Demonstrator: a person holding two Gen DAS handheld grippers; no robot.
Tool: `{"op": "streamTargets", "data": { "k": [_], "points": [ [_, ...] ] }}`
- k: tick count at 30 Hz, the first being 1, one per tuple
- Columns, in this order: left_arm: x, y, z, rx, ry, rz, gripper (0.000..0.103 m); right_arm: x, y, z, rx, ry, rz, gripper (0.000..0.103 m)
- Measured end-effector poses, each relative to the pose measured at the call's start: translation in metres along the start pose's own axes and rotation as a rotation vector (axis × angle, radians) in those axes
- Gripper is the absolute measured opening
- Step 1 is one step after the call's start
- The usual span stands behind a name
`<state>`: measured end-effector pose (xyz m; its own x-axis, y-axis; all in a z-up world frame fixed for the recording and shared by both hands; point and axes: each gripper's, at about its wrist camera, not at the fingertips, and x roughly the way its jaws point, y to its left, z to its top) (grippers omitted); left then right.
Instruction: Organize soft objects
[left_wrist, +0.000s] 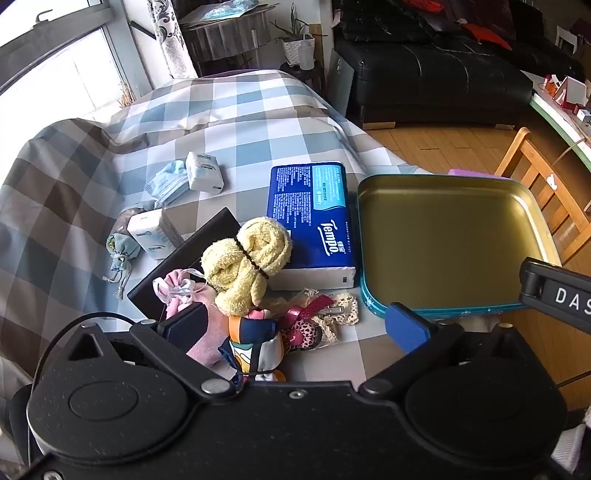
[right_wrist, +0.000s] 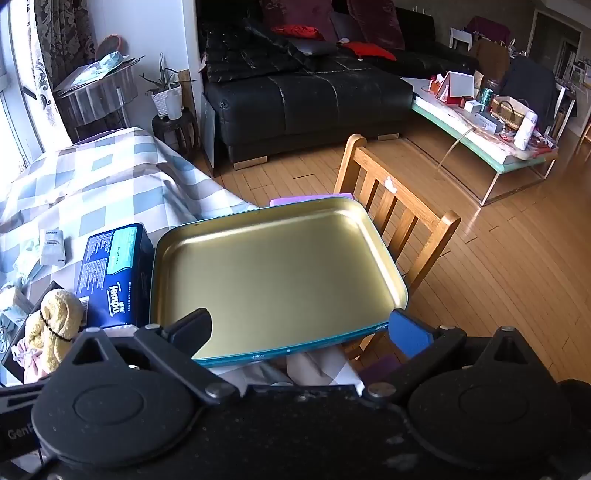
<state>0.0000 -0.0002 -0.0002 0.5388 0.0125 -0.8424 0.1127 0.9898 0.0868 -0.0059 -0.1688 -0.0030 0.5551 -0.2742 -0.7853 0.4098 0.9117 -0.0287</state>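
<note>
A pile of soft items lies on the checked cloth: a rolled yellow towel tied with a black band, a pink drawstring pouch, a multicoloured fabric piece and lace-and-leopard trimmings. My left gripper is open just above this pile, its fingers either side of the fabric piece. A gold tin tray with a teal rim sits empty at the table's right. My right gripper is open, its fingers at the tray's near edge. The towel also shows in the right wrist view.
A blue Tempo tissue pack lies between pile and tray. Small white tissue packets, a blue cloth, a green pouch and a black flat box lie left. A wooden chair stands beyond the tray.
</note>
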Motion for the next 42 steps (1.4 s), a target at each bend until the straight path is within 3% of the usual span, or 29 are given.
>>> {"op": "streamTargets", "data": {
  "k": [42],
  "points": [
    [0.0071,0.0025,-0.0056,-0.014,0.025,-0.006,0.099,-0.0012,0.0036,-0.0022,-0.019,-0.002,0.002,0.103]
  ]
}}
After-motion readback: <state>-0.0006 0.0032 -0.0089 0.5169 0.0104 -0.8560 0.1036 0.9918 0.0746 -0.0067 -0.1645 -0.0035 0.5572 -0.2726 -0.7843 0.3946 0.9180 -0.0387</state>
